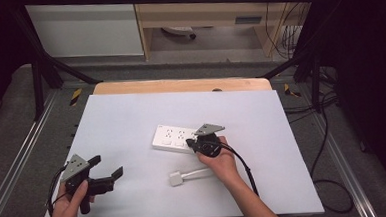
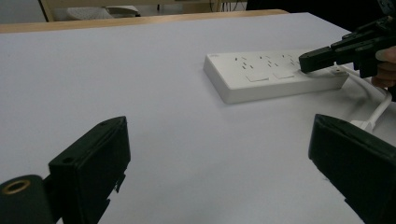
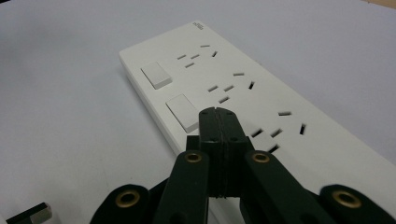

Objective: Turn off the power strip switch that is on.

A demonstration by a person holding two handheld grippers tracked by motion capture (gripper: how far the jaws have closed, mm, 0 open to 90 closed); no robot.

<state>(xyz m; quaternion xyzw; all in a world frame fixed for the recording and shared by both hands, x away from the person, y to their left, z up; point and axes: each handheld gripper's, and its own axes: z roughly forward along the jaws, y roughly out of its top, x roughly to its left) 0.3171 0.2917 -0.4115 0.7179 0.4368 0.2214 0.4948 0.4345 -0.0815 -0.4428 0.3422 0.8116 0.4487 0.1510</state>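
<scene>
While the right gripper (image 3: 218, 114) hangs over the power strip (image 1: 175, 138) with its jaws clenched flat together and nothing between them, the work in hand looks like pressing one of the strip's rocker switches. The strip lies near the middle of the white tabletop (image 1: 131, 116). In the right gripper view the closed tip sits at the edge of the second switch (image 3: 183, 112) from the strip's branded end, between that switch and its row of sockets; whether it already touches the plastic I cannot tell, since the tip covers its own contact point.

To do this well, keep the jaws shut so they act as one blunt finger, and slide the tip fully onto the switch face before pushing. Press straight down, not along the strip, because the strip lies loose and a slanted push would likely skid it. The first switch (image 3: 156, 75) lies close by, so a narrow, centred contact matters.

Near the person's side of the strip lies a white plug (image 1: 177, 178) on its cable (image 1: 198, 174), close to the right hand (image 1: 219, 162); keep the wrist from dragging it.

Well to the left of the strip, the left gripper (image 1: 109, 174) waits with jaws spread wide and empty. It could come in to steady the strip's end if it shifts.
</scene>
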